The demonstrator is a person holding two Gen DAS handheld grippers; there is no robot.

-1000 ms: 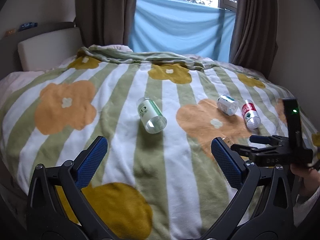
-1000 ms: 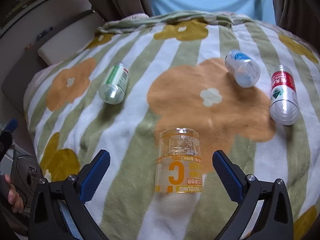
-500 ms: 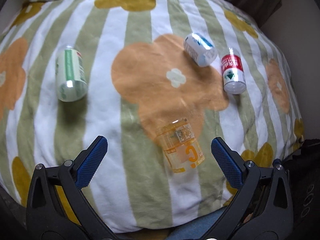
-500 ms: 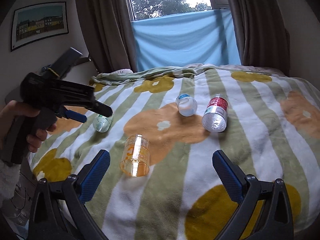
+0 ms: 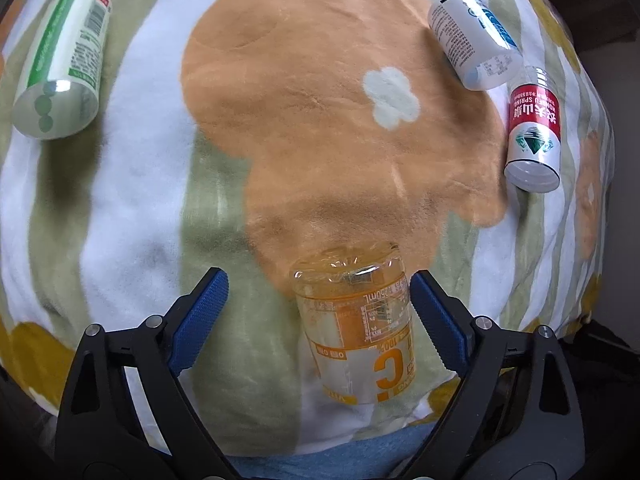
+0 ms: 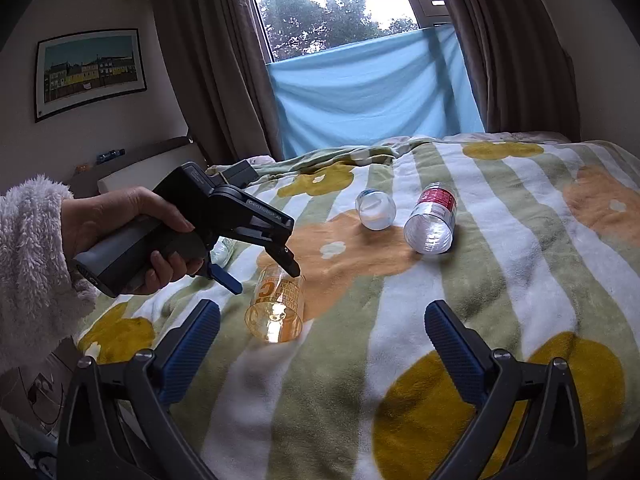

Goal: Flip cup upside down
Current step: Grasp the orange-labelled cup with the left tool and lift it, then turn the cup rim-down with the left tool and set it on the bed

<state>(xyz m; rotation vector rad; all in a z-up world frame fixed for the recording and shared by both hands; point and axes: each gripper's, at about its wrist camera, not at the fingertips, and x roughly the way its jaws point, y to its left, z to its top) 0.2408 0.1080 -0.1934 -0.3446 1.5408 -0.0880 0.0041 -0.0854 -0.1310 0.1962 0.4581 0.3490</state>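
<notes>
The cup (image 5: 356, 332) is a clear orange-tinted plastic one with a white band, a big orange letter "C" and small printed text on its side. It lies on its side on the bed (image 5: 120, 208), near the front edge, on the striped blanket (image 5: 328, 120) of white and green with orange and yellow flowers. In the left wrist view its closed bottom points away from the camera and its mouth points toward it. In the right wrist view the round open mouth (image 6: 274, 323) faces the camera.

The left tongs (image 5: 320, 318) are spread wide around the cup. The right blue pad (image 5: 438, 320) is just beside the cup wall, perhaps touching it; I cannot tell for sure. The left blue pad (image 5: 200, 316) is well apart from the cup. In the right wrist view a hand (image 6: 132, 236) in a fluffy white sleeve (image 6: 28, 272) holds this tool above the cup.

The right tongs (image 6: 322, 350) are also spread wide and hold nothing; they hang over the blanket, near the cup but not around it.

There is one orange cup. Three other containers lie on their sides on the bed: one green-and-white bottle (image 5: 64, 68) at the far left, one blue-and-white bottle (image 5: 476, 40) and one red-labelled bottle (image 5: 534, 128) at the right, these two close together. Behind the bed I count one window (image 6: 340, 4) with one blue cloth (image 6: 376, 92) and brown curtains (image 6: 512, 48) at both sides, and one framed picture (image 6: 90, 72) on the wall.
</notes>
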